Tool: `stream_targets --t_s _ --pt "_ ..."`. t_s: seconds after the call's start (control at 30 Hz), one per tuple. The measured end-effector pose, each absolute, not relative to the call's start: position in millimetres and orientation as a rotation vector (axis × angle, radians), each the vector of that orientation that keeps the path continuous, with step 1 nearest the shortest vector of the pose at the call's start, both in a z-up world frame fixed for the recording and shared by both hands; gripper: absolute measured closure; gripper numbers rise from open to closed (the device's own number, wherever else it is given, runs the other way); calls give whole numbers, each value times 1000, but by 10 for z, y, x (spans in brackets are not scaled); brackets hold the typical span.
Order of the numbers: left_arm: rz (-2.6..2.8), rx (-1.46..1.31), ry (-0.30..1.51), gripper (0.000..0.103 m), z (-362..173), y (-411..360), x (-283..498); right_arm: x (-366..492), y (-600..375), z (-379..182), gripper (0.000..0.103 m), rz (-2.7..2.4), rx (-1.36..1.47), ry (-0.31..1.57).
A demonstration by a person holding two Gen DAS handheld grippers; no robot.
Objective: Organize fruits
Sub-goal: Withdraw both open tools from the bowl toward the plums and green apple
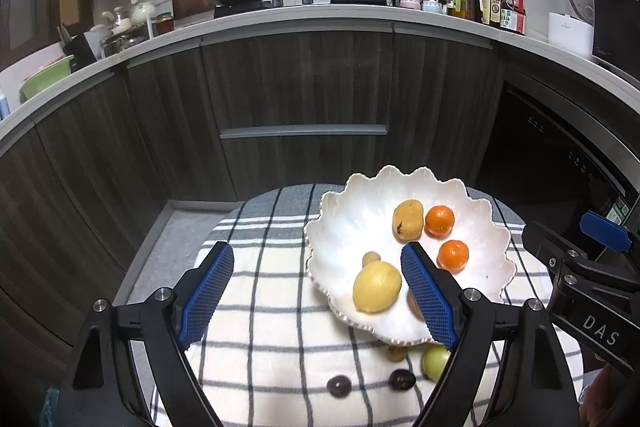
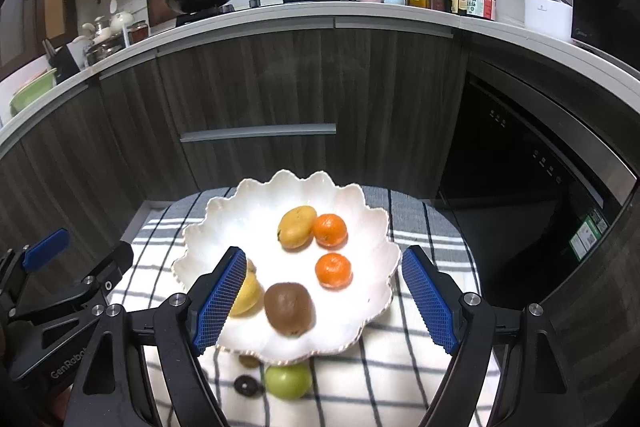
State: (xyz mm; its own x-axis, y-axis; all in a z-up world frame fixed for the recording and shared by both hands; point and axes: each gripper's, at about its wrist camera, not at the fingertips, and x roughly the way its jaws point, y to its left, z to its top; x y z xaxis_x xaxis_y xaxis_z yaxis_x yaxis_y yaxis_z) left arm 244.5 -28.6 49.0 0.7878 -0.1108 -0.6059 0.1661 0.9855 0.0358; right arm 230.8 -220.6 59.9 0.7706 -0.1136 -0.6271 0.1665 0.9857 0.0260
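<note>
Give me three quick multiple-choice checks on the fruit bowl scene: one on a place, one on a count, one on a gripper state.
1. Where does the green fruit lie?
A. in the white bowl
B. on the checked cloth in front of the bowl
C. on the kitchen counter

2. How many orange tangerines are in the white bowl?
A. one
B. two
C. four

3. What is the state of the right gripper?
A. open and empty
B. shut on the kiwi
C. shut on a tangerine

Answers:
1. B: it sits on the checked cloth just outside the bowl's near rim.
2. B: one tangerine lies beside the mango, another tangerine nearer.
3. A: its pads stand wide apart, and the kiwi rests in the bowl untouched.
</note>
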Motion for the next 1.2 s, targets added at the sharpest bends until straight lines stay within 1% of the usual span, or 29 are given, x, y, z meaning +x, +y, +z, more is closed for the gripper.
stream_targets --t_s 0.6,1.2 --pt "-124 83 654 17 48 -122 2080 1902 -2063 231 22 -169 58 690" --pt "-118 105 681 18 -415 -132 2051 1886 -2014 -211 22 -166 52 723"
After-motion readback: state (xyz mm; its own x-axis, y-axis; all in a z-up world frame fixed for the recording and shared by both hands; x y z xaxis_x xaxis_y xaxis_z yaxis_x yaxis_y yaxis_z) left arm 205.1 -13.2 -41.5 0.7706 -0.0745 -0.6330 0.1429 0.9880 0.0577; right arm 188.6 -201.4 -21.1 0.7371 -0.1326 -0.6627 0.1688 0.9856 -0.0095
